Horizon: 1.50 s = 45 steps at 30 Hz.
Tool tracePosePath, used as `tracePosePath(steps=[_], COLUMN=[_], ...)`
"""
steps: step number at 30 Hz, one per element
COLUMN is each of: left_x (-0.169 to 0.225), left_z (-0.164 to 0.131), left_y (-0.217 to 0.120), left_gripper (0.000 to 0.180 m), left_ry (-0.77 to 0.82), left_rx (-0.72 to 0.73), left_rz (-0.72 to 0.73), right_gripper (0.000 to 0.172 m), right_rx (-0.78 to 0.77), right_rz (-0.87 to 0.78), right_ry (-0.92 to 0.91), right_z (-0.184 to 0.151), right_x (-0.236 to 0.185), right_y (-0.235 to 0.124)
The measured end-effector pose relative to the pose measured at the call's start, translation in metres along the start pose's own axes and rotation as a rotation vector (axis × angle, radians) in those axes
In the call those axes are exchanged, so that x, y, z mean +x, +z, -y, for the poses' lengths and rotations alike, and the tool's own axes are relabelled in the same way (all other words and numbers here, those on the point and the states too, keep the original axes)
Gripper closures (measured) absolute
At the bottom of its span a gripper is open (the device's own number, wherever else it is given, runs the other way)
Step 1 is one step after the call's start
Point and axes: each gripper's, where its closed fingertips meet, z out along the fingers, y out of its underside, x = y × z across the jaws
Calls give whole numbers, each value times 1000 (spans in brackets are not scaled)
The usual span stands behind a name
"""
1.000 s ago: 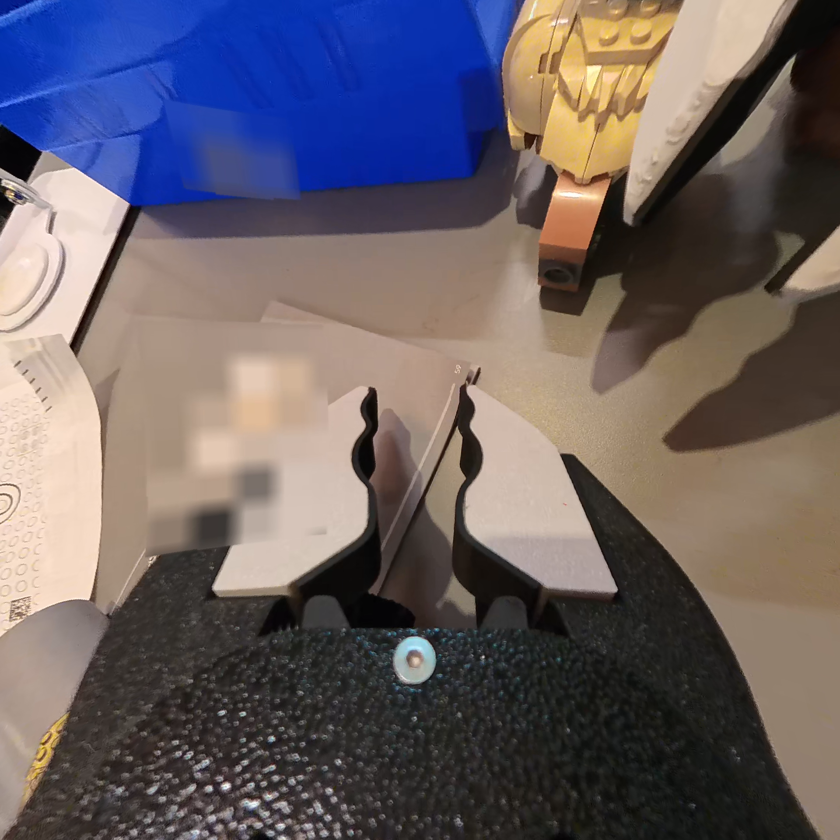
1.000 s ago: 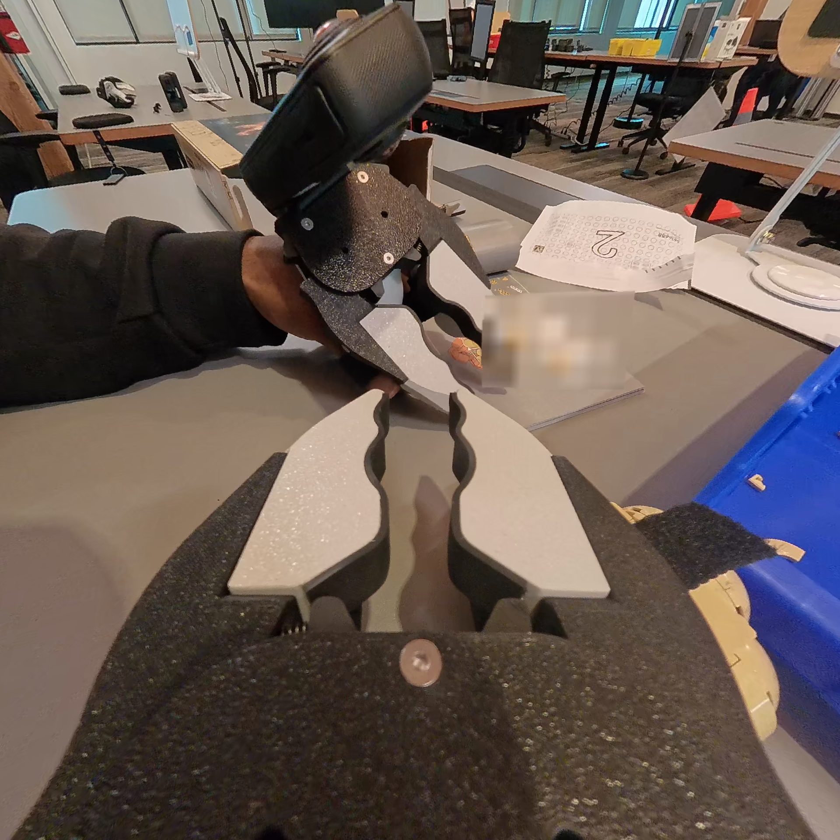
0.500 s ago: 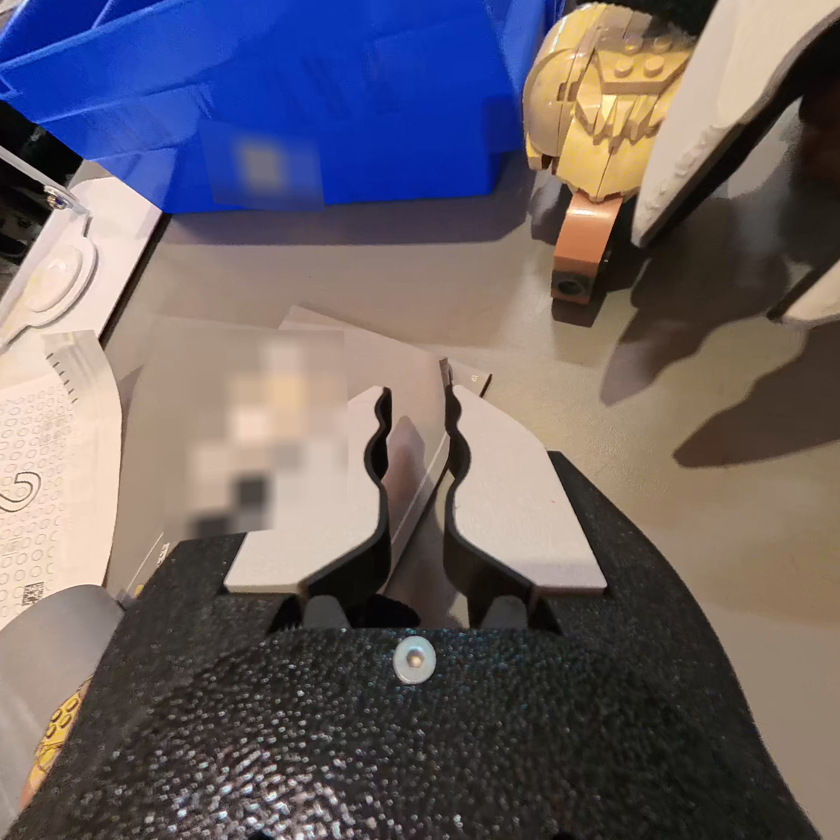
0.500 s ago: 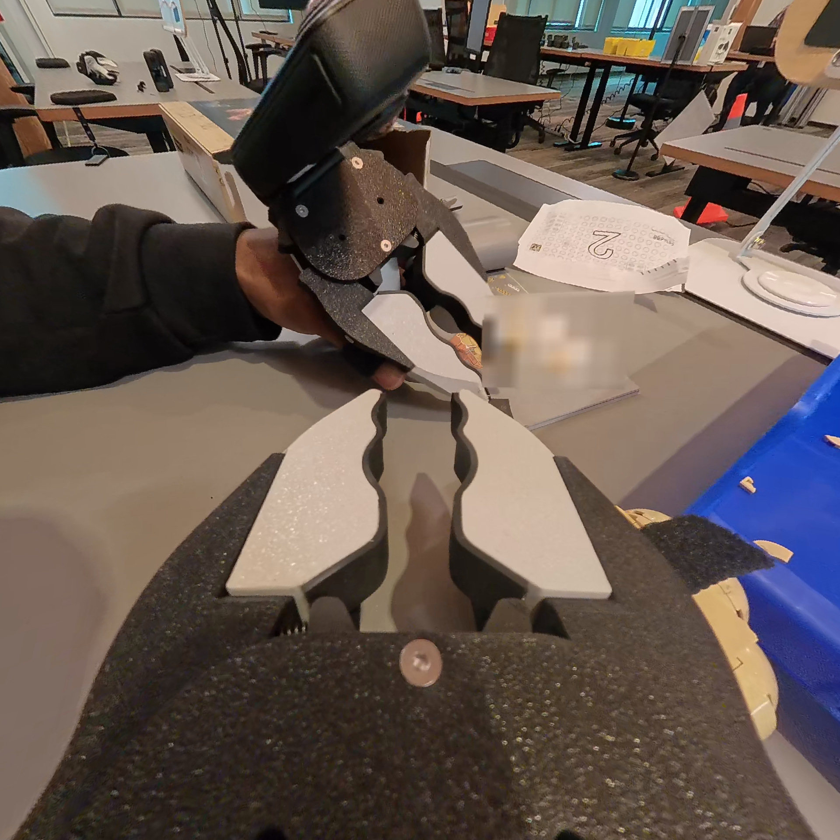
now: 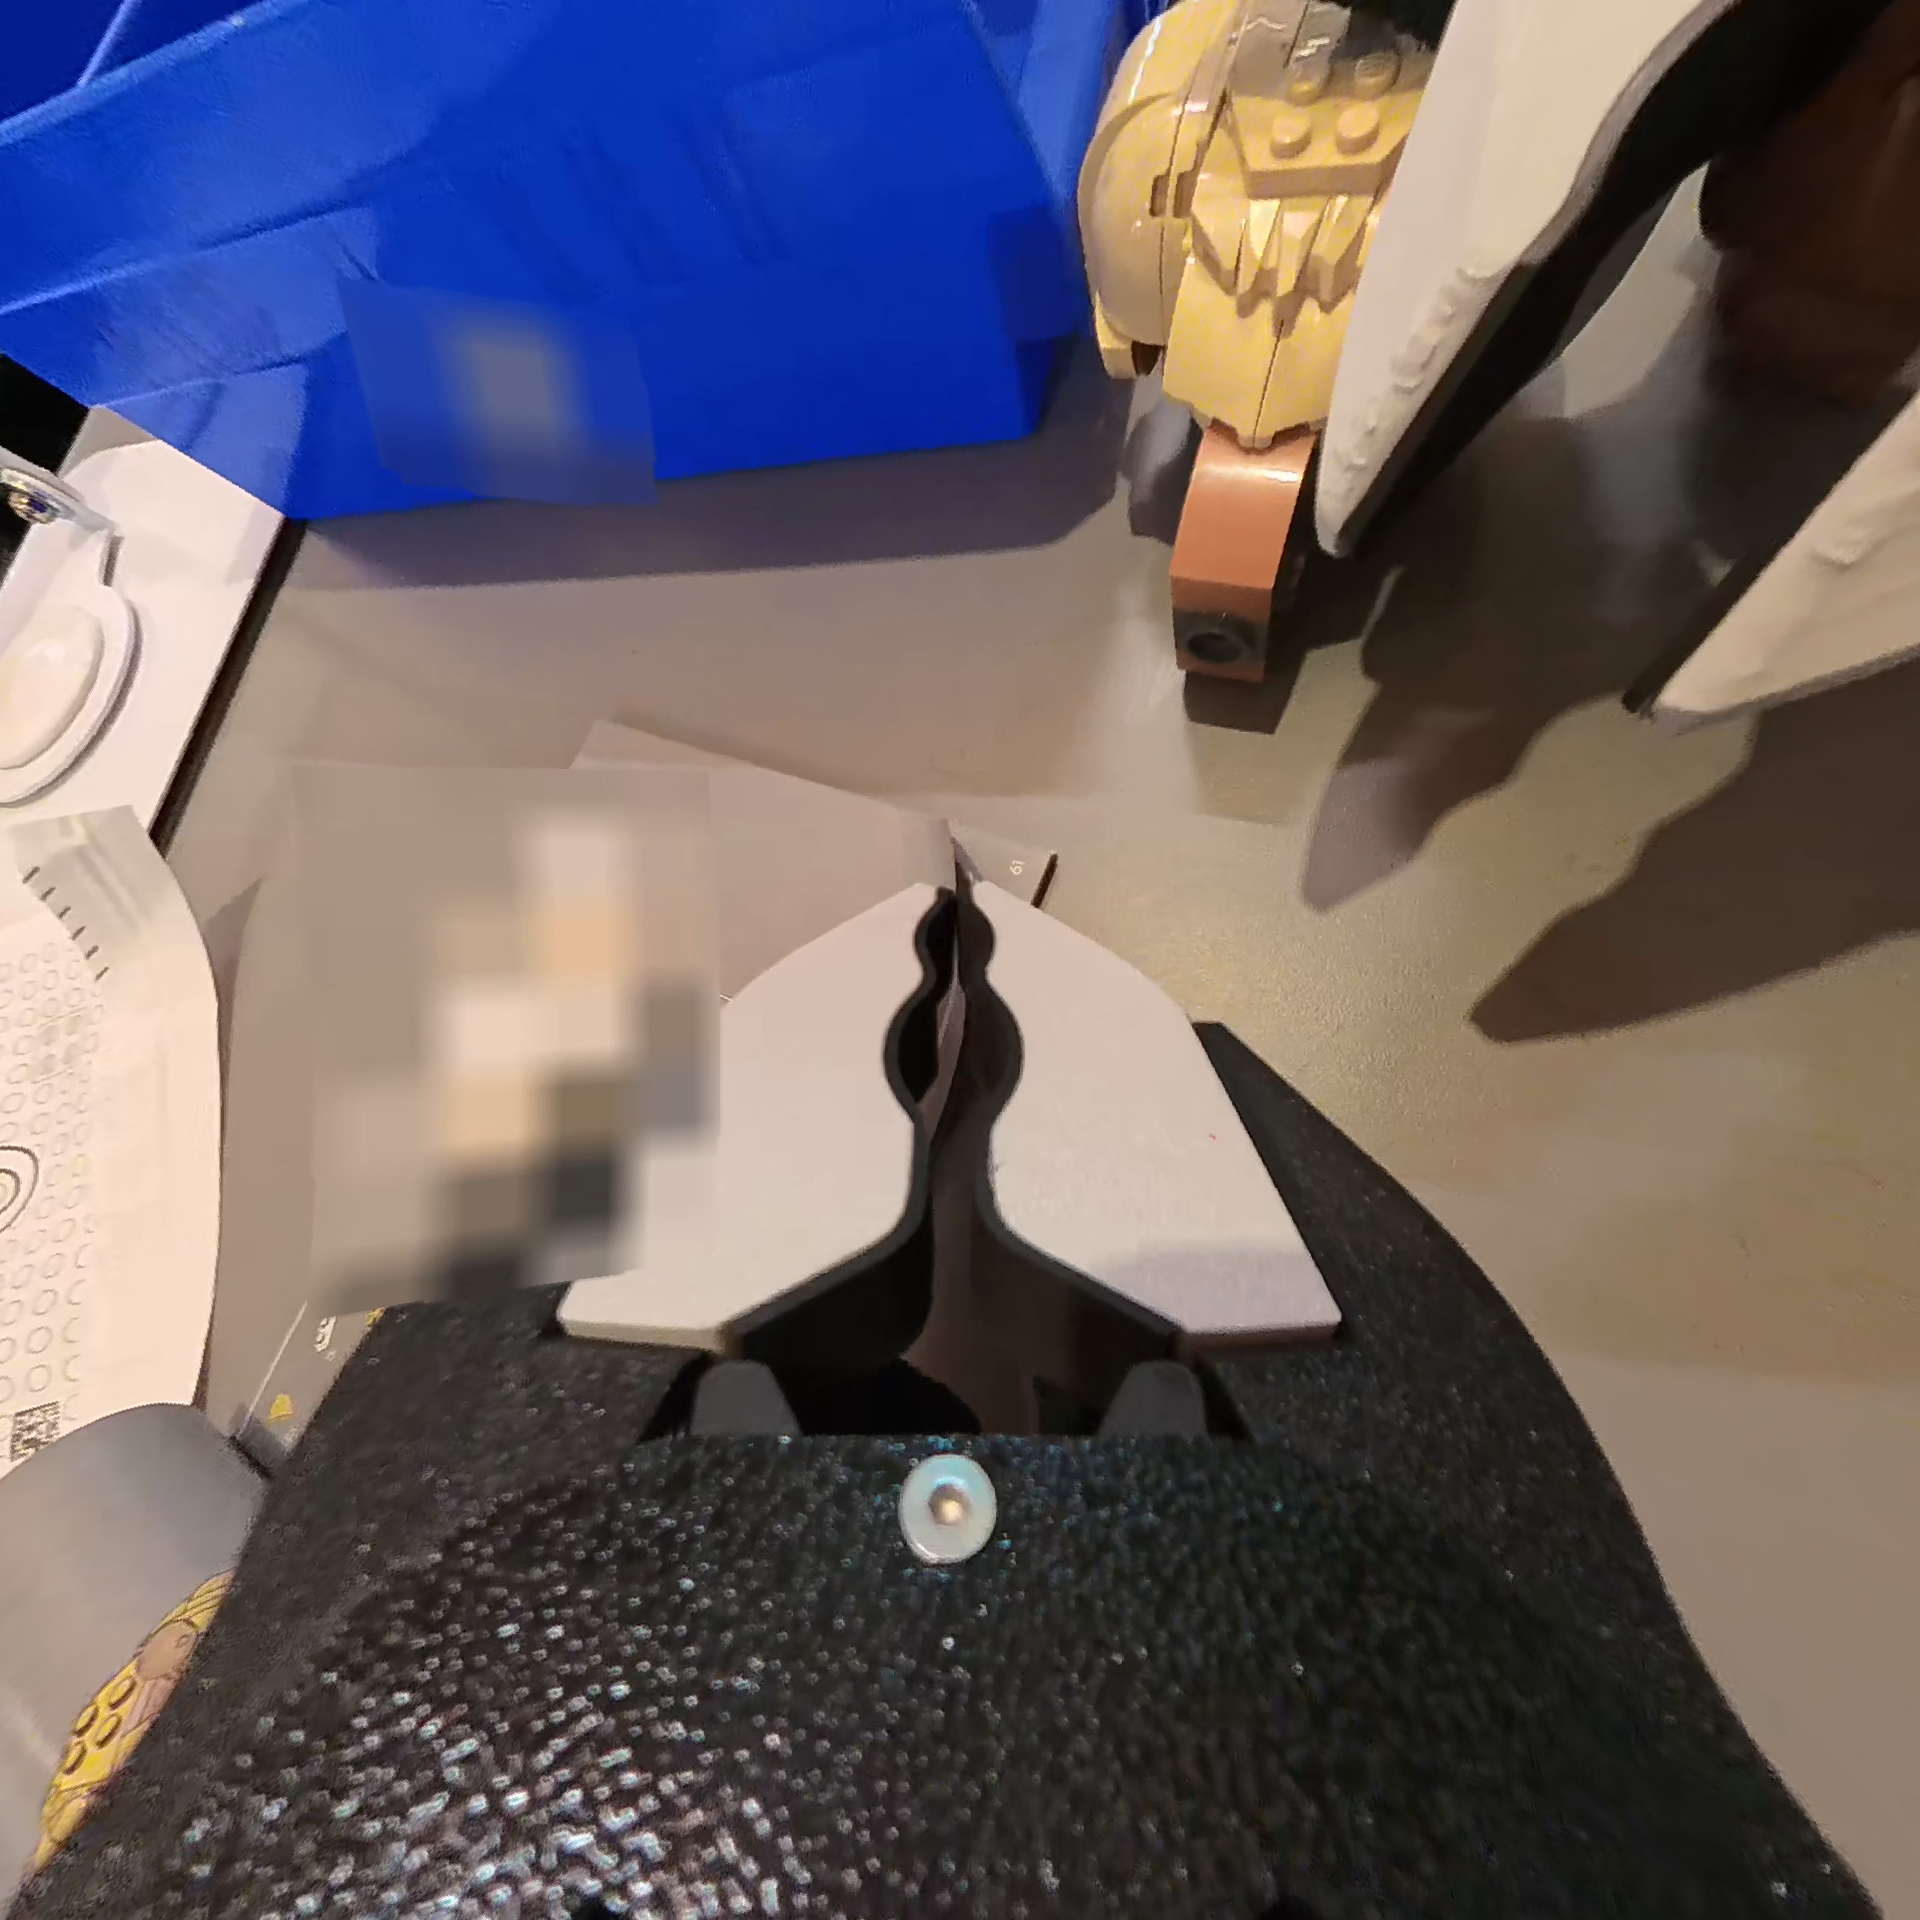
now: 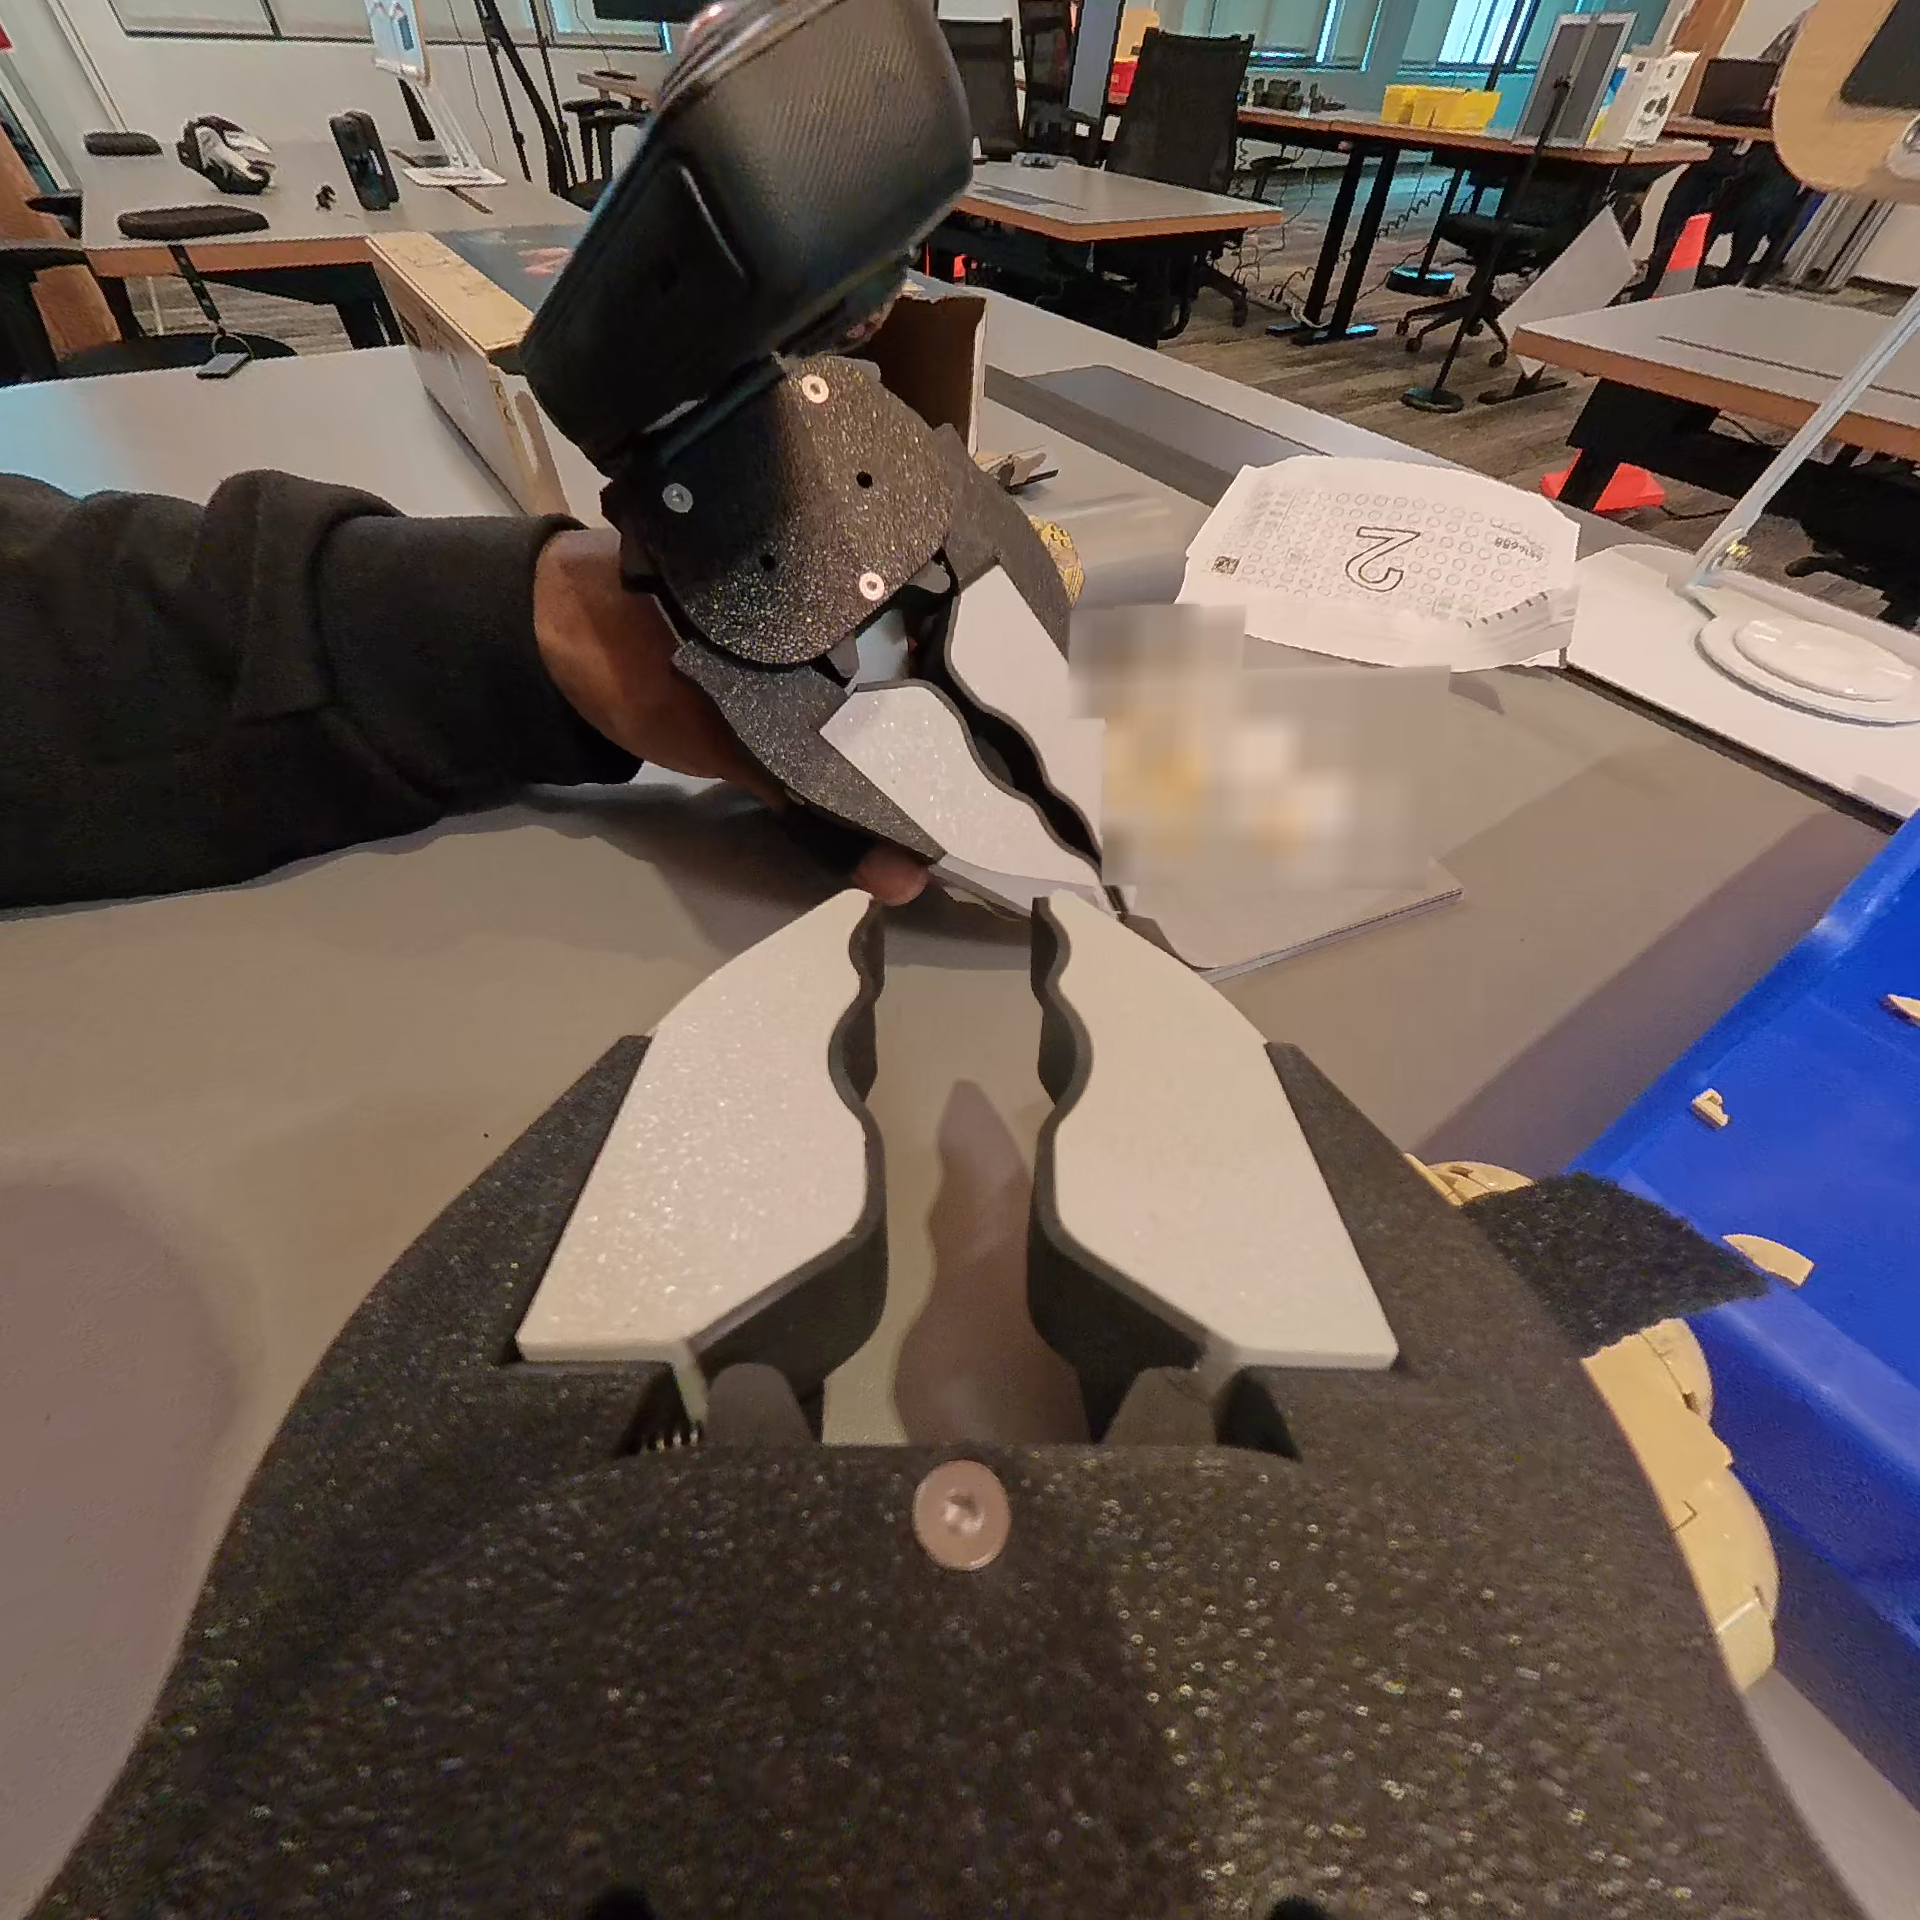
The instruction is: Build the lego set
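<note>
Grey desk is carrying everything; blue bin is sitting at its far edge, tan brick model just beside the bin's corner; grey booklet is lying flat mid-desk, near the left edge; left gripper, gaping over the booklet's near corner a second ago, is now clamping one thin page, fingertips pressing its edge and curling it up off the stack; right gripper is hovering with jaws parted on nothing, bare desk between them, brick model just beside its body.
</note>
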Motion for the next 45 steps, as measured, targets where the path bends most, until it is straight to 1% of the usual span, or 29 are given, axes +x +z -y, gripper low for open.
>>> tracePosePath(steps=[4,7,11,15,19,22,27,31,34,37,41,45], left_x=[1,-4,-28,-67,-107,-126,-142,-149,-149,-144,-142,-138], left_z=[-1,6,18,15,-9,-35,-74,-97,-113,-125,-130,-132], left_y=[1,-3,-25,-61,-105,-131,-157,-175,-182,-184,-189,-186], left_gripper=[180,180,180,180,180,180,180,180,180,180,180,178], left_ry=[4,-46,-178,-402,-649,-775,-886,-941,-1012,-1055,-1068,-1068], left_rx=[-9,37,152,282,405,450,432,415,422,409,407,375], left_rz=[-7,9,82,208,337,421,561,645,649,640,629,586], right_gripper=[145,145,144,142,139,138,135,129,127,126,129,130], right_rx=[0,0,1,5,-3,-17,-49,-113,-186,-247,-251,-265], right_rz=[0,0,-6,-6,15,10,-20,-65,-82,-71,-68,-65], right_ry=[-1,-3,-11,-5,-32,-35,38,131,191,253,282,283], right_z=[0,0,0,3,7,12,27,32,25,17,21,21], right_x=[0,0,-1,-6,-24,-32,-31,-13,1,8,13,14], right_y=[0,0,0,4,18,36,82,125,155,175,188,198])
